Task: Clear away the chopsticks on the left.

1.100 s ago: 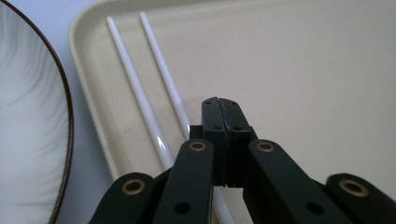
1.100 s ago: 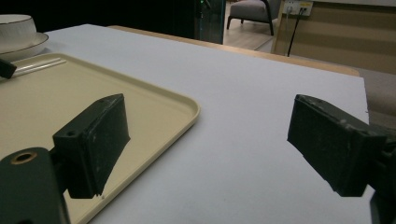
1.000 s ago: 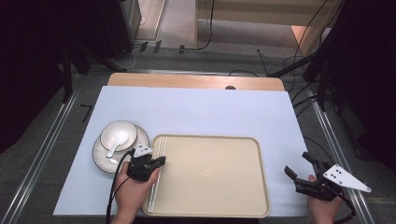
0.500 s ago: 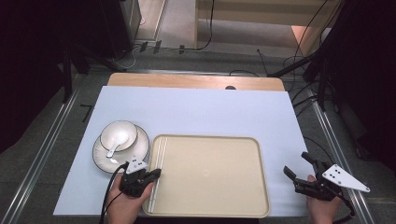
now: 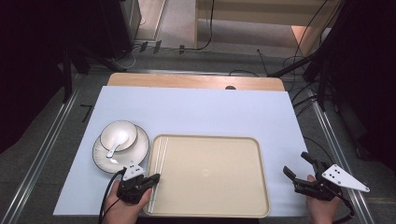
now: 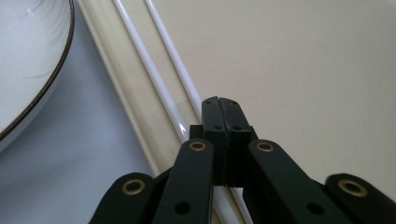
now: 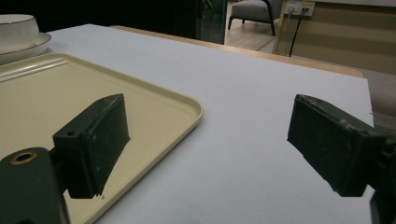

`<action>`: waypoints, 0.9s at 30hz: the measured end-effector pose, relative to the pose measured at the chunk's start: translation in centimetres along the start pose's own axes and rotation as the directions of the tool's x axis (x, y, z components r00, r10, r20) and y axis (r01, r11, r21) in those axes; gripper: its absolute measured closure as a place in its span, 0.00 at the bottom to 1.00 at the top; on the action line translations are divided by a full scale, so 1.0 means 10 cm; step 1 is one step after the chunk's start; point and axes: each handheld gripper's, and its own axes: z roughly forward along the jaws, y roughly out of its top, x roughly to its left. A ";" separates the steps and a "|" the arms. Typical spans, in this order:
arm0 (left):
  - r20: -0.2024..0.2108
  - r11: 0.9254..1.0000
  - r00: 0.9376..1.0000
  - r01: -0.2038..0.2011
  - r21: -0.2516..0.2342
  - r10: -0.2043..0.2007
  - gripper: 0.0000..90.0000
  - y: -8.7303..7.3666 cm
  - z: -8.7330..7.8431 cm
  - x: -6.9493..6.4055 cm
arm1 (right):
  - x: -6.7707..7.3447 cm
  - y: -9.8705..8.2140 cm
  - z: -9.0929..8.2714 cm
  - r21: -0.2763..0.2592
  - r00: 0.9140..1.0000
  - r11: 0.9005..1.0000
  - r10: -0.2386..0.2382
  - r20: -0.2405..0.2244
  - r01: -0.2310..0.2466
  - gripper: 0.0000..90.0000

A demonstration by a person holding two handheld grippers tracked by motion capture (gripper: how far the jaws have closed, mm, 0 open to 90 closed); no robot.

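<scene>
The left tool (image 5: 140, 183) sits at the near left corner of the flat beige plastic tray (image 5: 210, 177), its jaws pressed together with nothing between them. In the left gripper view the closed tips (image 6: 219, 108) hang just above the pair of thin white chopsticks (image 6: 163, 70). The chopsticks lie side by side along the tray's left inner edge, parallel to its rim. Whether the tips touch a chopstick cannot be determined from these views.

The right tool (image 5: 308, 179) rests off the tray's right side over the pale blue desk (image 5: 196, 112), jaws spread wide and empty. The right gripper view confirms the gap, with the tray's corner (image 7: 187, 109) below the left jaw.

A white shallow bowl with a dark rim (image 5: 119, 135) stands on a matching white plate (image 5: 100, 156) just left of the tray. A white ceramic spoon (image 5: 114, 147) lies in the bowl.

Step in hand, as judged: the chopsticks are placed on the tray and the left tool is positioned at their near ends, either nudging them straight or clearing away.

Next move, as judged:
- If aligning, push lightly with the closed tips along the rim; the sticks are likely to roll.
- If fetching the bowl set, open the jaws and approach the plate rim low, keeping the bowl level so that the spoon stays in.
</scene>
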 end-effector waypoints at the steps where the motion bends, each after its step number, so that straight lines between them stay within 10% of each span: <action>1: -0.001 1.000 1.000 -0.002 -0.002 0.002 1.00 -0.01 -0.01 -0.01 | 0.00 0.00 0.00 0.000 1.000 1.000 0.000 0.000 0.000 0.15; 27: 0.019 0.999 0.999 0.033 -0.019 -0.032 1.00 -0.09 -0.02 -0.10 | 0.01 0.00 0.01 0.002 1.000 1.000 -0.002 -0.005 0.002 0.14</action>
